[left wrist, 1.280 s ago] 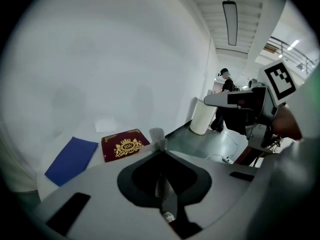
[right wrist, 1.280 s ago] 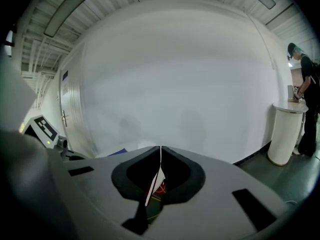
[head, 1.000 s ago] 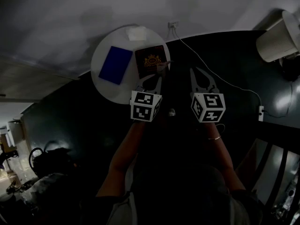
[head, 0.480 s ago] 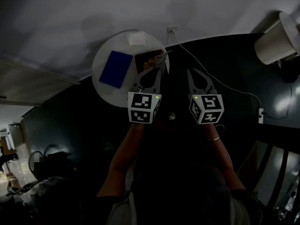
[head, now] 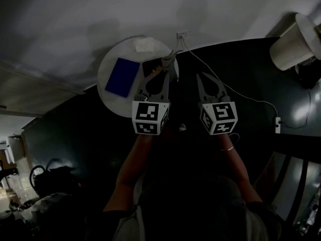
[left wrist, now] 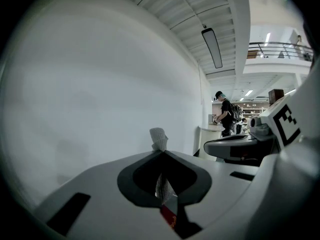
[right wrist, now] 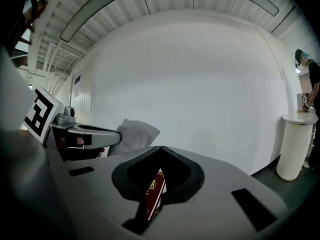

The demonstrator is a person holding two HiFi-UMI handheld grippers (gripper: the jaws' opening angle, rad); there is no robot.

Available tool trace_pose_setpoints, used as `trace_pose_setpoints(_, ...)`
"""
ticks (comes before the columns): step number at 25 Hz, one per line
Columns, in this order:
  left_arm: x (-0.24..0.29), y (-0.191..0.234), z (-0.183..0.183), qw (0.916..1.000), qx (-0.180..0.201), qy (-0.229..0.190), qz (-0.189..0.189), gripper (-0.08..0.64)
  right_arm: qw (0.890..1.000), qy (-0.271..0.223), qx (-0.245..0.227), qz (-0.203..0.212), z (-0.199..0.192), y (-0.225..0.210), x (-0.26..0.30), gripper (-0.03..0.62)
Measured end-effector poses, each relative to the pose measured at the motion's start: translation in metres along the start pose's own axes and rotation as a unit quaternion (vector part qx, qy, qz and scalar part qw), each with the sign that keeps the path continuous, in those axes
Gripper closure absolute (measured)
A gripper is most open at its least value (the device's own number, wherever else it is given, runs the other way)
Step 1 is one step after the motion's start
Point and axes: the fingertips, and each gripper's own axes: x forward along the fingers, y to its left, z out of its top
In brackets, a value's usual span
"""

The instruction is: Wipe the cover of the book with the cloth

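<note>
A dark red book (head: 152,67) with a gold crest lies on the round white table (head: 113,97); my left gripper (head: 168,67) covers its right part. That gripper (left wrist: 161,151) is shut on a grey cloth (left wrist: 158,138), whose end sticks up past the tips (head: 169,59). The book's red cover (left wrist: 168,217) shows below, through the jaws' opening. My right gripper (head: 199,77) is shut with nothing in it, beside the table over dark floor. In the right gripper view the book (right wrist: 154,194) shows through that gripper (right wrist: 160,147), and the cloth (right wrist: 134,136) hangs at the left gripper's tip.
A blue book (head: 122,77) lies left of the red one. A folded white cloth (head: 145,45) sits at the table's far edge. A wall socket (head: 180,35) feeds a cable (head: 235,93) across the dark floor. A white bin (head: 296,41) stands far right. A person (left wrist: 226,116) stands in the distance.
Both grippers have moved forward towards the table. The left one with the cloth now reaches over the red book and hides more of its cover.
</note>
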Motion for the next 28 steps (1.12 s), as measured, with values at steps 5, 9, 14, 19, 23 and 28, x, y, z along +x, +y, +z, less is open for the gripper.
trace_pose_setpoints(5,-0.002,0.001,0.008,0.9999,-0.006,-0.011,0.007,0.535,1.000,-0.011,-0.017,0.002,0.013,0.001,-0.003,0.565)
trace_pose_setpoints(9,-0.006,0.002,0.010,0.9997,-0.008,-0.019,0.014,0.535,0.999,-0.019,-0.024,0.006,0.017,0.002,-0.005,0.565)
trace_pose_setpoints(14,-0.009,0.008,0.012,0.9994,-0.010,-0.024,0.024,0.535,0.999,-0.023,-0.026,0.018,0.020,0.007,-0.003,0.565)
trace_pose_setpoints(19,-0.013,0.013,0.015,0.9990,-0.012,-0.030,0.032,0.535,0.999,-0.026,-0.034,0.021,0.023,0.009,-0.003,0.565)
trace_pose_setpoints(23,-0.017,0.016,0.017,0.9987,-0.012,-0.032,0.038,0.535,0.999,-0.031,-0.031,0.019,0.028,0.007,-0.005,0.565)
trace_pose_setpoints(28,-0.018,0.019,0.016,0.9986,-0.015,-0.026,0.044,0.535,0.999,-0.033,-0.027,0.018,0.028,0.004,-0.005,0.565)
